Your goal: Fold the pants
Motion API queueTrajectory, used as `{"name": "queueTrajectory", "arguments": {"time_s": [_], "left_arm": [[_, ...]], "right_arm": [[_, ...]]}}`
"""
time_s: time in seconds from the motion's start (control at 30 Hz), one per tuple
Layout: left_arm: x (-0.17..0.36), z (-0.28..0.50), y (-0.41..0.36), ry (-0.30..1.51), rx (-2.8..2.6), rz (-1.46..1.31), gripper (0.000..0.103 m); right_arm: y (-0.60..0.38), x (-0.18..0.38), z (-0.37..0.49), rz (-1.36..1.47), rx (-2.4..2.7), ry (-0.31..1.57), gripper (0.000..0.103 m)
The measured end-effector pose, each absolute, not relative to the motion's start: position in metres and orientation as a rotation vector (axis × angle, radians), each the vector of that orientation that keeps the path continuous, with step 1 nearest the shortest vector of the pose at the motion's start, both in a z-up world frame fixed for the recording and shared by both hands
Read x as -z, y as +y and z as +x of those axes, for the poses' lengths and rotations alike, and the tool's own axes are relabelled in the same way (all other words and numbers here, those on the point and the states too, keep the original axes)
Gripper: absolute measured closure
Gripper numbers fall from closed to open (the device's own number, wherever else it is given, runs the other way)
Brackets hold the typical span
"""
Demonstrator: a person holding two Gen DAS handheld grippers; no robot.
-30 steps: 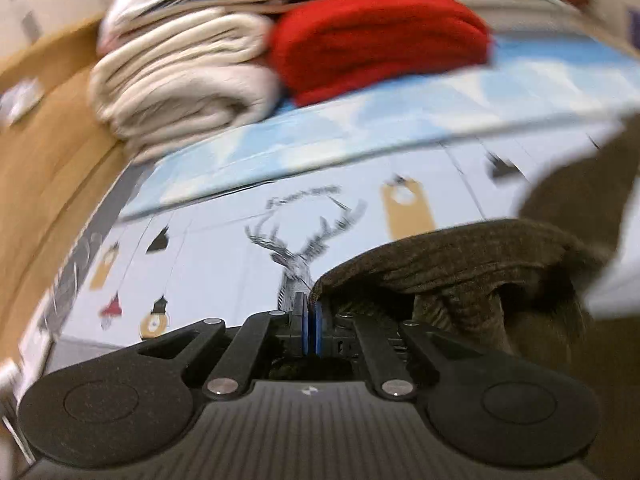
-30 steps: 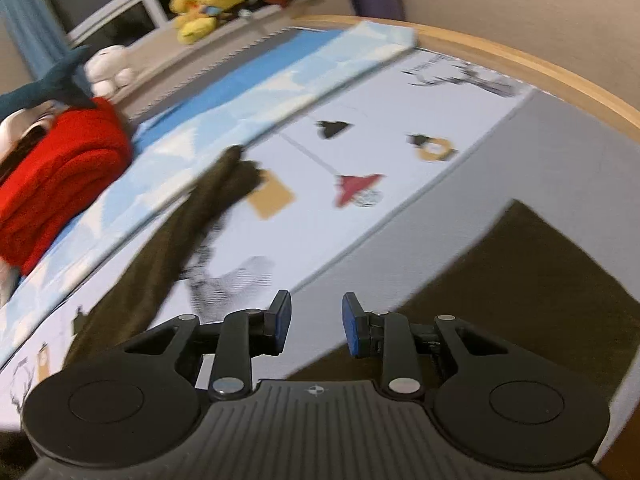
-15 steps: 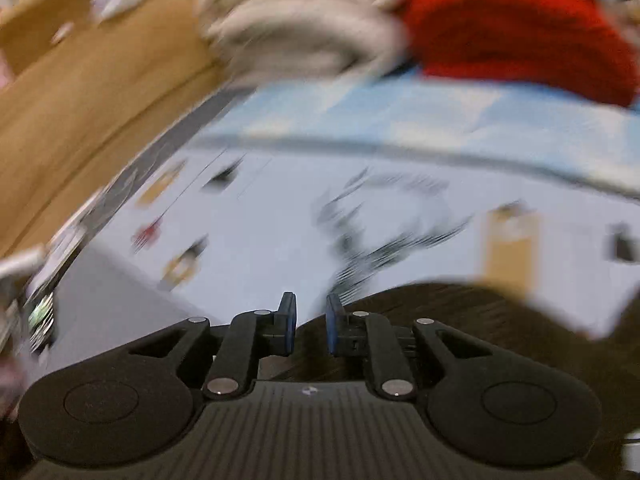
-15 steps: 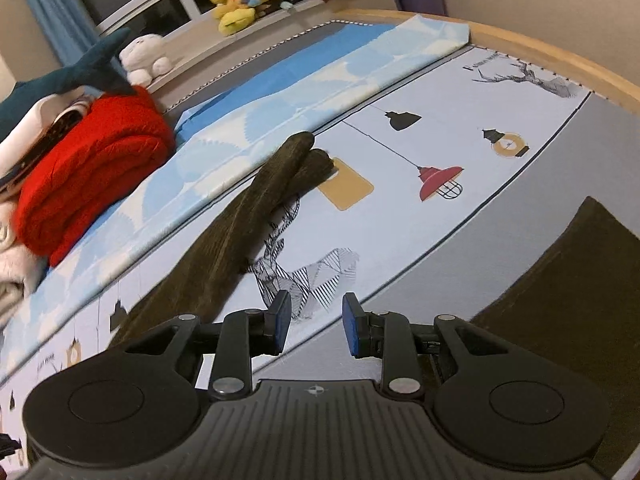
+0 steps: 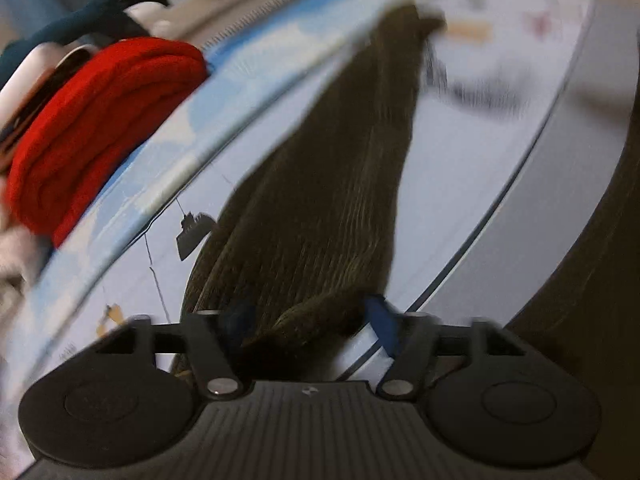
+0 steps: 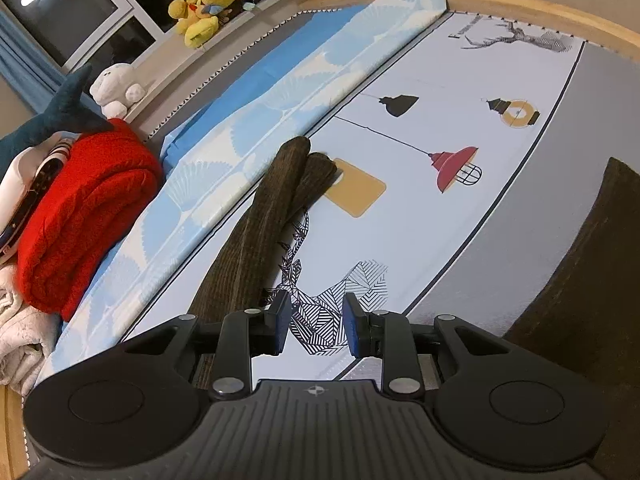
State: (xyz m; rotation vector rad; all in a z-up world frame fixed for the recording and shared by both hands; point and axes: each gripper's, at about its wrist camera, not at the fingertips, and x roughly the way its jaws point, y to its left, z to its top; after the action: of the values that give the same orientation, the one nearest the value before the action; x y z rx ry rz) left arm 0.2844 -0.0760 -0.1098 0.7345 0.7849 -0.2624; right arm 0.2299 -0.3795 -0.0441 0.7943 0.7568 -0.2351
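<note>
Left tool [image 5: 306,322]: jaws have just been opening and stand spread, a bunched fold of the pants [image 5: 320,184] lying between the blue pads; the view is too blurred to tell whether the pads touch the cloth. From that fold the dark ribbed pants run away across the bed sheet [image 5: 460,184] in a long narrow strip.

Right tool [image 6: 314,324]: jaws spread, nothing between them, held over the deer print on the sheet [image 6: 420,240], just beside the pants [image 6: 260,240]. The two leg ends lie side by side, touching the yellow patch print.

Farther left, a folded red blanket [image 6: 80,216] rests on the blue cloth [image 6: 256,92]. Plush toys [image 6: 204,8] sit on the sill beyond.
</note>
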Motion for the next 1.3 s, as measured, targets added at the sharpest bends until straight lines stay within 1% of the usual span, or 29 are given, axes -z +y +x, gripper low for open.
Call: {"name": "queueTrajectory", "arguments": {"time_s": [0.03,0.13,0.17,0.2,0.27,0.37,0.43,0.5,0.57,0.67,0.77,0.83,0.9,0.93,1.0,1.07,1.13,1.17,1.2,1.23,1.27,1.3], "left_arm": [[0.107,0.293,-0.072,0.779,0.225,0.738,0.095],[0.066,0.332,-0.028,0.667,-0.037,0.457,0.095],[0.053,0.342,-0.014,0.633,-0.131,0.383,0.091],[0.045,0.350,0.001,0.607,-0.222,0.325,0.077],[0.042,0.363,0.017,0.608,-0.366,0.274,0.060],[0.042,0.363,0.018,0.558,-0.457,0.281,0.060],[0.038,0.353,-0.001,0.483,-0.373,0.294,0.061],[0.040,0.350,-0.032,0.459,-0.215,0.306,0.060],[0.052,0.354,-0.064,0.515,-0.010,0.291,0.060],[0.074,0.363,-0.104,0.569,0.153,0.285,0.059],[0.100,0.383,-0.142,0.597,0.199,0.336,0.053],[0.108,0.410,-0.156,0.613,0.199,0.364,0.049],[0.116,0.425,-0.173,0.620,0.197,0.369,0.038],[0.122,0.435,-0.184,0.627,0.207,0.371,0.035],[0.129,0.444,-0.202,0.638,0.225,0.397,0.025],[0.136,0.459,-0.221,0.655,0.231,0.426,0.022],[0.144,0.469,-0.234,0.680,0.225,0.454,0.024],[0.146,0.474,-0.237,0.676,0.218,0.453,0.031],[0.145,0.480,-0.239,0.680,0.221,0.443,0.051],[0.145,0.487,-0.241,0.706,0.234,0.429,0.061],[0.142,0.493,-0.242,0.726,0.236,0.425,0.079],[0.136,0.495,-0.245,0.745,0.243,0.432,0.094]], "right_arm": [[-0.381,0.045,0.231,0.797,0.237,0.758,0.073],[-0.386,0.047,0.232,0.804,0.254,0.761,0.073],[-0.388,0.048,0.232,0.811,0.259,0.762,0.074],[-0.390,0.048,0.232,0.817,0.261,0.762,0.074],[-0.392,0.049,0.231,0.821,0.262,0.762,0.073],[-0.392,0.048,0.232,0.814,0.260,0.760,0.073],[-0.391,0.047,0.233,0.810,0.254,0.761,0.074],[-0.391,0.047,0.234,0.819,0.247,0.761,0.073],[-0.392,0.047,0.235,0.831,0.248,0.762,0.073],[-0.394,0.047,0.235,0.848,0.249,0.767,0.073],[-0.397,0.047,0.234,0.850,0.264,0.762,0.073],[-0.400,0.047,0.232,0.848,0.281,0.757,0.073],[-0.404,0.048,0.230,0.854,0.295,0.758,0.073],[-0.406,0.049,0.229,0.855,0.299,0.760,0.073],[-0.410,0.050,0.228,0.849,0.313,0.762,0.073],[-0.413,0.051,0.228,0.841,0.319,0.765,0.073],[-0.417,0.053,0.227,0.833,0.325,0.769,0.074],[-0.419,0.054,0.227,0.826,0.327,0.773,0.073],[-0.421,0.055,0.227,0.822,0.327,0.776,0.073],[-0.424,0.057,0.227,0.823,0.326,0.783,0.073],[-0.426,0.058,0.227,0.830,0.322,0.790,0.073],[-0.429,0.060,0.227,0.838,0.319,0.792,0.073]]}}
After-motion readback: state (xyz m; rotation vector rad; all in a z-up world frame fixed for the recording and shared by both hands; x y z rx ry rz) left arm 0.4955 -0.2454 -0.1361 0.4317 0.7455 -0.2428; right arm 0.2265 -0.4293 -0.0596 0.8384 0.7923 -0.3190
